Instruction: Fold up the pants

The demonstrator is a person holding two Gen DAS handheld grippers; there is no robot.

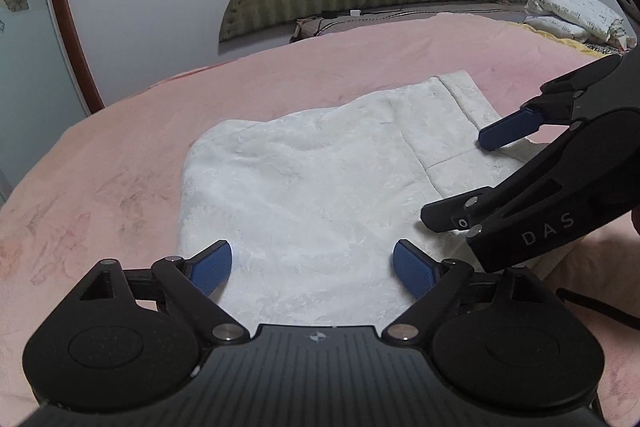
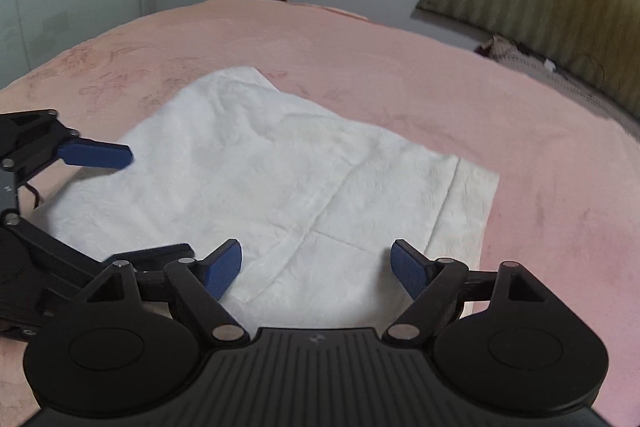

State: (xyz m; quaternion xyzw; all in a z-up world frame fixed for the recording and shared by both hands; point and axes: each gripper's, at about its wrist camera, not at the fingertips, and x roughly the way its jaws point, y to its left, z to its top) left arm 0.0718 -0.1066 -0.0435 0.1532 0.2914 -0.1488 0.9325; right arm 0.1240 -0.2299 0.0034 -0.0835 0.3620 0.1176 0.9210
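on the pink bed [image 1: 120,155] lie my white pants [image 1: 312,179], soft, light and floppy, so i think both my left tongs [image 1: 312,265] and right tongs [image 2: 316,263], spread wide and holding nothing, should pinch the near edge

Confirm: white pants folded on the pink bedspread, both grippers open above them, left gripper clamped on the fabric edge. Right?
Not quite. The left gripper grips nothing: in the left wrist view its blue pads stand wide apart over the white pants, with no fabric pinched. The rest holds: the pants lie folded on the pink bedspread, and the right gripper is open too.
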